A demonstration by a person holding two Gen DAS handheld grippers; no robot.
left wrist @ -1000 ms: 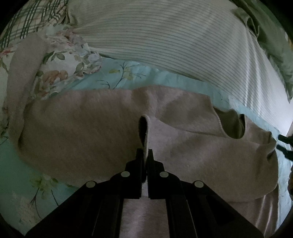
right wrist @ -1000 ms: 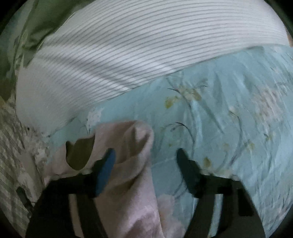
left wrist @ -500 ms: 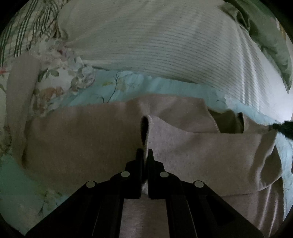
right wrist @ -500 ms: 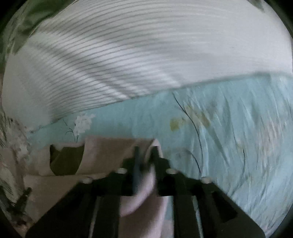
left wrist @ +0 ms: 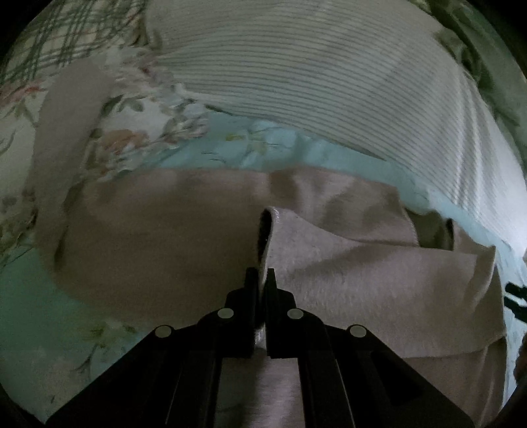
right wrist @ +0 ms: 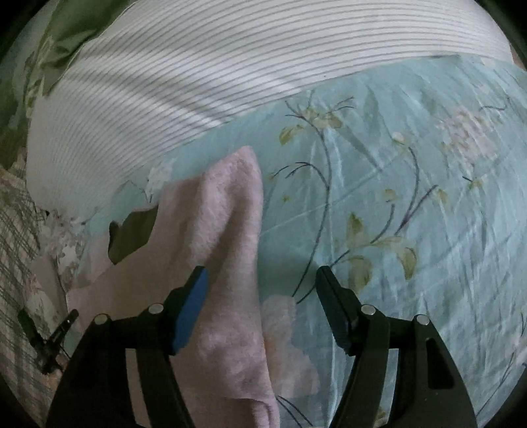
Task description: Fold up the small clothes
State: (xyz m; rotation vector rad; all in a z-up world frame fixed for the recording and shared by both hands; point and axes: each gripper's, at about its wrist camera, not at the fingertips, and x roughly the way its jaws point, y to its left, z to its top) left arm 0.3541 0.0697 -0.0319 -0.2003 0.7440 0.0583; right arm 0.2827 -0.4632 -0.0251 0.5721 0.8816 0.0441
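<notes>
A pale pink fleece garment [left wrist: 171, 250] lies spread on the light blue floral bedsheet [left wrist: 29, 309]. My left gripper [left wrist: 262, 280] is shut on a raised fold of the pink garment, which stands up between the jaws. In the right wrist view the garment's right end [right wrist: 224, 230] lies bunched on the sheet, with its dark neck opening [right wrist: 131, 230] to the left. My right gripper [right wrist: 262, 280] is open; the garment's edge lies loose between its jaws, near the blue-padded left finger [right wrist: 191, 316].
A white striped pillow [left wrist: 313, 72] lies behind the garment, also in the right wrist view [right wrist: 197, 66]. A floral cloth [left wrist: 138, 115] and plaid fabric [left wrist: 49, 39] sit at the far left. A green cloth [right wrist: 66, 29] lies beyond the pillow. The blue sheet [right wrist: 411, 197] extends right.
My right gripper shut on the garment's right end half a second ago and has now opened, leaving it on the sheet. My left gripper stays shut on the fold and has drawn it nearer.
</notes>
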